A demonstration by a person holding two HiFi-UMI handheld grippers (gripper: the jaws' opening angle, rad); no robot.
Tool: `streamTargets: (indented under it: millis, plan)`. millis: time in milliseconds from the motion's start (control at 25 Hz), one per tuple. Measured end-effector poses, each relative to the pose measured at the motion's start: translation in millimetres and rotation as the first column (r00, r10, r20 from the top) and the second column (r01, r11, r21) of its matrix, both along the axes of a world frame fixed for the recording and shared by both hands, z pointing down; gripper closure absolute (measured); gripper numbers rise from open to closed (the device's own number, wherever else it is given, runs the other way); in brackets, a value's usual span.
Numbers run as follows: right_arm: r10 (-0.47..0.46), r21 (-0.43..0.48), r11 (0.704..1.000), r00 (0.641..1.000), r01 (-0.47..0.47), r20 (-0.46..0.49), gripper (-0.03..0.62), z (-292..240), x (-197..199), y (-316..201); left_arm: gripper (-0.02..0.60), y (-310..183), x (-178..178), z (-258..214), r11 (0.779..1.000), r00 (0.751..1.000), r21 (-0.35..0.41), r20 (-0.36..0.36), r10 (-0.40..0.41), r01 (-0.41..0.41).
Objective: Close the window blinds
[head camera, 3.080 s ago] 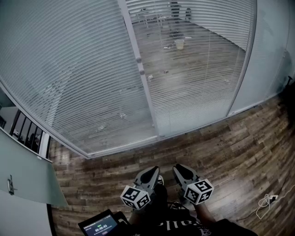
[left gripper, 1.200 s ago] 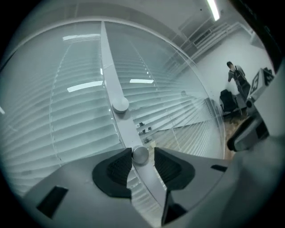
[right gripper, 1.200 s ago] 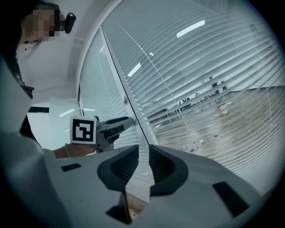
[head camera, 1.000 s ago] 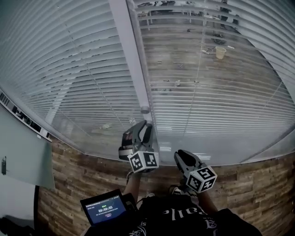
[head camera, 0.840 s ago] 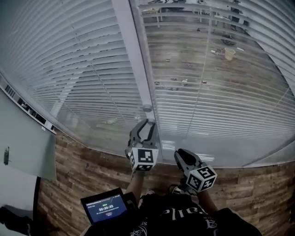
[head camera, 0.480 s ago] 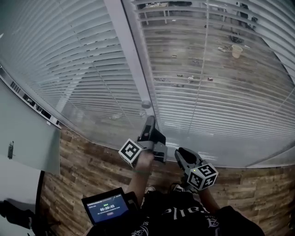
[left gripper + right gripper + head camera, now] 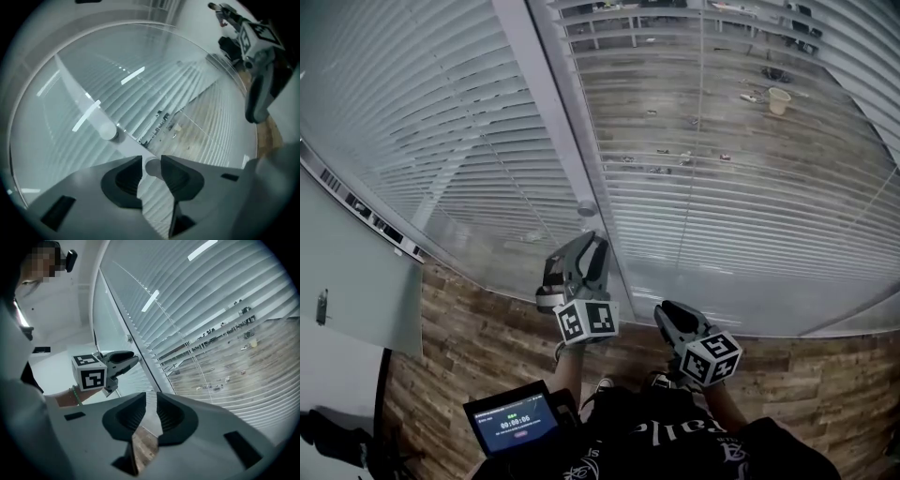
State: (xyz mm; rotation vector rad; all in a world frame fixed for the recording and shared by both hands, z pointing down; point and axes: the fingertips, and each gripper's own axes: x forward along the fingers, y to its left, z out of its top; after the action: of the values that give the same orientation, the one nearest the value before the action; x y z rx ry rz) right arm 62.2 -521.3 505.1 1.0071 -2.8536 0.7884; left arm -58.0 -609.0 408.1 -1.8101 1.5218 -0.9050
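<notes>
Blinds (image 7: 722,187) behind the glass are noted with slats open — closing is not begun. The frame's round knob (image 7: 152,168) is bracketed by the left gripper (image 7: 589,246), jaws just widened, not clamped; the right gripper (image 7: 151,399) is held parted, empty.

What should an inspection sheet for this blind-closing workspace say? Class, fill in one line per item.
Surface: wood-plank floor.
Job's things: blinds with slats open, room visible through them; knob on the frame.
Clutter: cup and small bits on the floor beyond the blinds.
Grippers: left tool has the knob between its jaws, which have just been opening; right tool open, empty.
Cables: nothing seen.
Surroundings: screen at the person's waist; pale panel at left.
</notes>
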Motion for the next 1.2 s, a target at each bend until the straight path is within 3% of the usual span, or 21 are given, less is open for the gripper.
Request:
streamTargets:
  millis: [160, 240, 360, 440, 480, 520, 560, 600, 640, 680, 720, 760, 800, 840, 880, 920, 960, 1040, 1080, 1160, 1200]
  plan:
    - [0.004, 0.001, 1.0, 1.0, -0.004, -0.001, 0.511, 0, 1, 1, 0.465, -1, -1, 6, 0.999, 0.999, -0.038, -0.001, 0.039, -0.039]
    - [0.006, -0.002, 1.0, 1.0, -0.006, -0.002, 0.511, 1, 0, 2, 0.421, -2, -6, 14, 0.996, 0.999, -0.077, -0.009, 0.048, -0.049]
    - [0.015, -0.008, 1.0, 1.0, -0.015, -0.007, 0.511, 5, 5, 7, 0.407, -2, -5, 17, 0.996, 0.997, -0.086, 0.065, 0.04, -0.034]
    - [0.017, -0.009, 1.0, 1.0, -0.017, -0.009, 0.511, 6, 7, 8, 0.451, -4, -2, 15, 0.997, 0.992, -0.075, 0.123, 0.04, -0.031]
    - [0.018, -0.009, 1.0, 1.0, -0.018, -0.009, 0.511, 6, 7, 7, 0.453, -4, -2, 14, 0.997, 0.995, -0.069, 0.092, 0.036, -0.029]
    - [0.022, -0.011, 1.0, 1.0, -0.022, -0.009, 0.511, 6, 8, 6, 0.456, -5, -4, 13, 0.998, 1.0, -0.062, -0.016, 0.026, -0.027]
    - [0.027, -0.013, 1.0, 1.0, -0.027, -0.009, 0.511, 7, 9, 4, 0.456, -7, -6, 12, 0.998, 0.978, -0.057, -0.208, 0.015, -0.027]
    - [0.033, -0.015, 0.999, 0.999, -0.033, -0.009, 0.511, 7, 11, 3, 0.457, -7, -8, 9, 0.998, 0.889, -0.051, -0.458, 0.006, -0.033]
    - [0.038, -0.016, 0.999, 0.999, -0.039, -0.008, 0.511, 7, 13, 2, 0.457, -7, -11, 5, 0.998, 0.705, -0.04, -0.709, 0.002, -0.042]
    - [0.043, -0.017, 0.999, 0.999, -0.043, -0.007, 0.511, 7, 15, 2, 0.457, -6, -15, 3, 0.998, 0.44, -0.022, -0.898, 0.002, -0.051]
    - [0.047, -0.018, 0.999, 0.999, -0.047, -0.005, 0.511, 7, 16, 2, 0.457, -6, -20, 3, 0.998, 0.129, -0.002, -0.992, 0.006, -0.058]
    - [0.05, -0.02, 0.999, 0.999, -0.05, -0.003, 0.511, 7, 17, 2, 0.457, -6, -24, 4, 0.997, -0.179, 0.021, -0.984, 0.008, -0.069]
    - [0.052, -0.021, 0.998, 0.999, -0.052, -0.003, 0.511, 7, 16, 1, 0.457, -6, -26, 6, 0.996, -0.424, 0.045, -0.906, 0.007, -0.079]
    - [0.054, -0.022, 0.998, 0.999, -0.054, -0.004, 0.511, 7, 16, 1, 0.457, -7, -27, 6, 0.994, -0.559, 0.063, -0.829, 0.005, -0.084]
    - [0.055, -0.023, 0.998, 0.998, -0.055, -0.007, 0.511, 7, 16, 1, 0.457, -8, -27, 5, 0.994, -0.582, 0.07, -0.813, 0.007, -0.086]
    - [0.055, -0.023, 0.998, 0.998, -0.055, -0.009, 0.511, 7, 16, 1, 0.457, -7, -27, 4, 0.994, -0.511, 0.064, -0.86, 0.012, -0.084]
    - [0.054, -0.023, 0.998, 0.998, -0.054, -0.01, 0.511, 7, 17, 1, 0.457, -6, -27, 2, 0.996, -0.37, 0.049, -0.929, 0.018, -0.076]
    - [0.051, -0.023, 0.998, 0.999, -0.051, -0.01, 0.511, 6, 17, 3, 0.453, 0, -27, -5, 0.999, -0.002, 0.02, -1.0, 0.02, -0.043]
    - [0.05, -0.022, 0.998, 0.999, -0.05, -0.009, 0.511, 6, 17, 3, 0.444, 2, -26, -8, 0.999, 0.189, 0.01, -0.982, 0.016, -0.031]
    - [0.049, -0.023, 0.999, 0.999, -0.049, -0.01, 0.511, 6, 16, 2, 0.414, 4, -20, -8, 1.0, 0.566, -0.011, -0.824, -0.002, -0.012]
    - [0.049, -0.024, 0.999, 0.999, -0.049, -0.011, 0.511, 7, 16, 2, 0.408, 2, -17, -6, 1.0, 0.726, -0.02, -0.688, -0.013, -0.001]
